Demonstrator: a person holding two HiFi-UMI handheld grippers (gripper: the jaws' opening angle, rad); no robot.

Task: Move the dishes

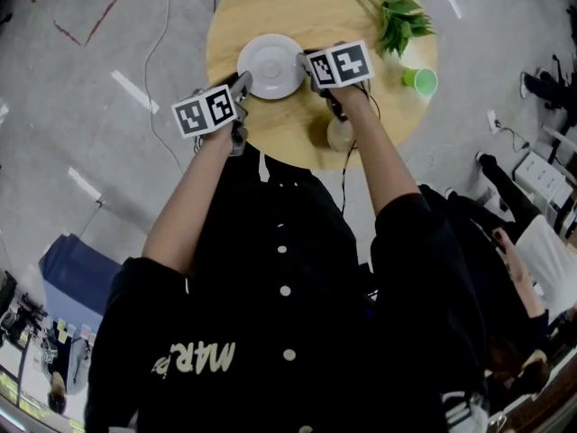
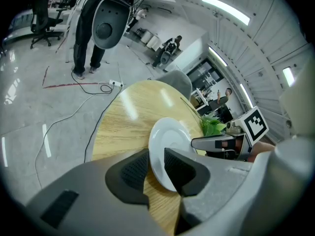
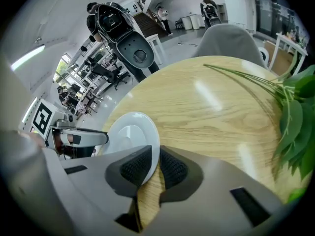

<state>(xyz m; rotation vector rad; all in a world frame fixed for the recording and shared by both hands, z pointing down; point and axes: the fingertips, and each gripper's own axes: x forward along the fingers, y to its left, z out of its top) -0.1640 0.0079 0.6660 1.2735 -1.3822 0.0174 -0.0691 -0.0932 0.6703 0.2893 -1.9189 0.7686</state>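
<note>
My left gripper straddles the rim of the one white plate, jaws narrowed but not quite clamped. The plate sits empty on the round table. My right gripper pinches the opposite edge. One green cup stands far right.

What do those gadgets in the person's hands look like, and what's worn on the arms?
Each is a grey plastic tool. The left gripper and right gripper end in two jaws lined with black dimpled pads, and each carries a white cube printed with black square markers. The person wears a black buttoned top whose sleeves leave the forearms bare.
</note>
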